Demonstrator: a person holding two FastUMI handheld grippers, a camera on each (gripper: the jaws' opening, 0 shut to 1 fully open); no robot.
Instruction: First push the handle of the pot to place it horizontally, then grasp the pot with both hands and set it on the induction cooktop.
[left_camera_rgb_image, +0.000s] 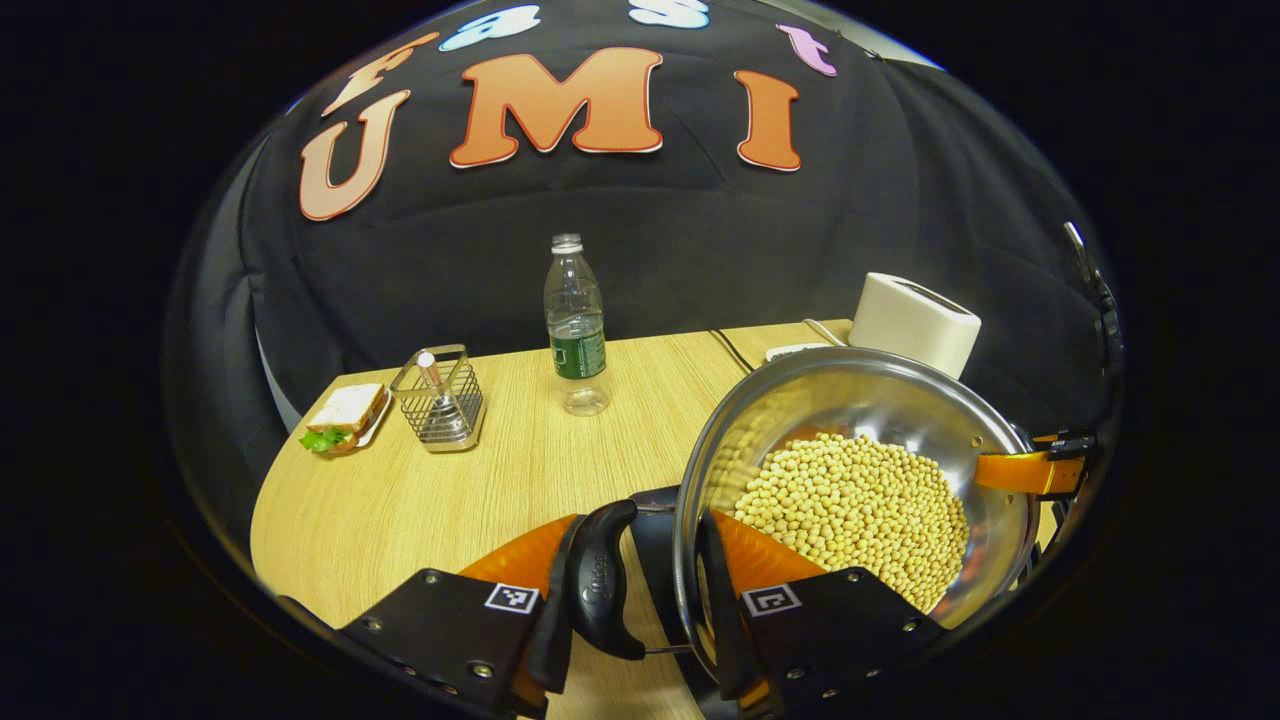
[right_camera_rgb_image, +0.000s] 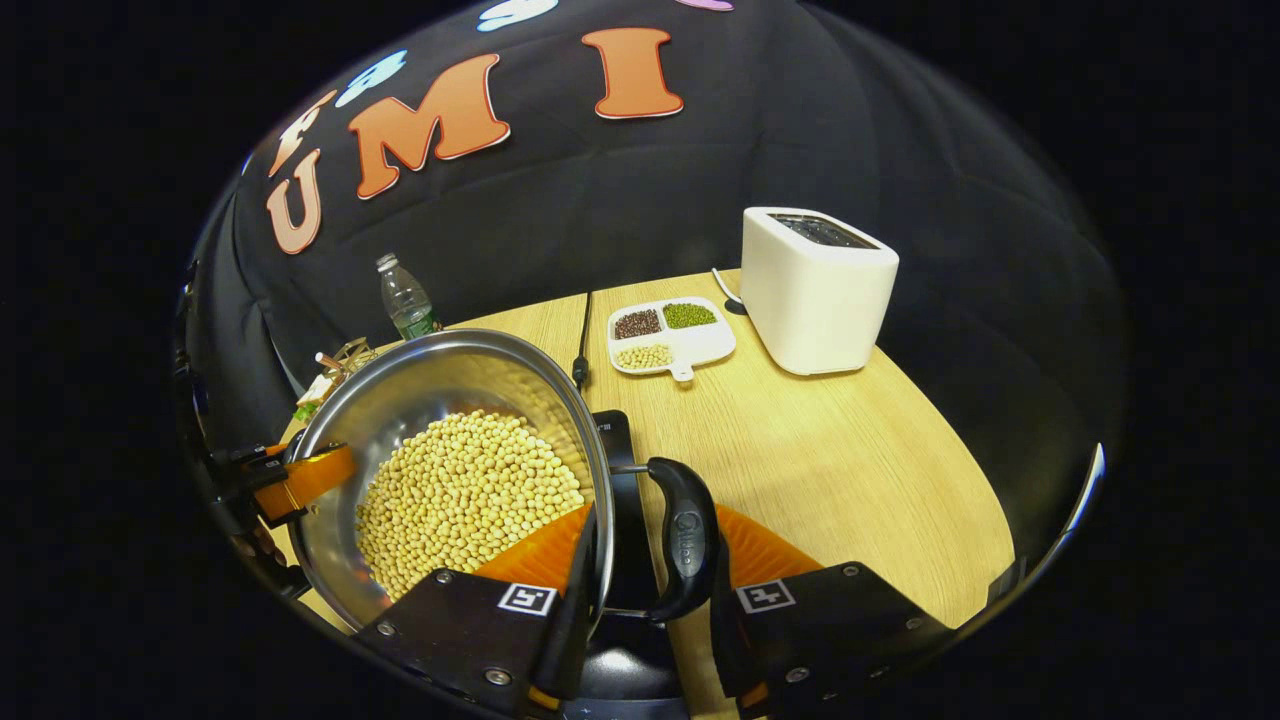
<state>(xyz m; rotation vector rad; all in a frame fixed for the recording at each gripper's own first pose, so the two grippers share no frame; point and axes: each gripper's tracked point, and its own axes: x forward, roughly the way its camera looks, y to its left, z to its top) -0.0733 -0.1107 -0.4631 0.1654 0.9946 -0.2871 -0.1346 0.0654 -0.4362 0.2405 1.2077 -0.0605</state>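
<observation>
A steel pot (left_camera_rgb_image: 850, 400) (right_camera_rgb_image: 430, 380) full of soybeans (left_camera_rgb_image: 850, 510) (right_camera_rgb_image: 460, 490) is held between both grippers. In the left gripper view my left gripper (left_camera_rgb_image: 645, 565) is shut across the rim and one black side handle (left_camera_rgb_image: 600, 580), with one finger inside the pot. In the right gripper view my right gripper (right_camera_rgb_image: 650, 575) grips the opposite black handle (right_camera_rgb_image: 685, 540) the same way. Each view shows the other gripper's orange finger (left_camera_rgb_image: 1030, 470) (right_camera_rgb_image: 300, 480) at the far rim. The black induction cooktop (right_camera_rgb_image: 620, 450) (left_camera_rgb_image: 655, 515) lies directly beneath the pot. Whether the pot rests on it cannot be told.
On the wooden table (left_camera_rgb_image: 400, 500) (right_camera_rgb_image: 850, 450) stand a plastic bottle (left_camera_rgb_image: 576, 325) (right_camera_rgb_image: 405, 298), a wire basket (left_camera_rgb_image: 440, 400) and a sandwich plate (left_camera_rgb_image: 345, 415) to the left. A white toaster (right_camera_rgb_image: 815, 290) (left_camera_rgb_image: 915, 320), a divided bean dish (right_camera_rgb_image: 670, 335) and a black cable (right_camera_rgb_image: 583, 330) lie behind.
</observation>
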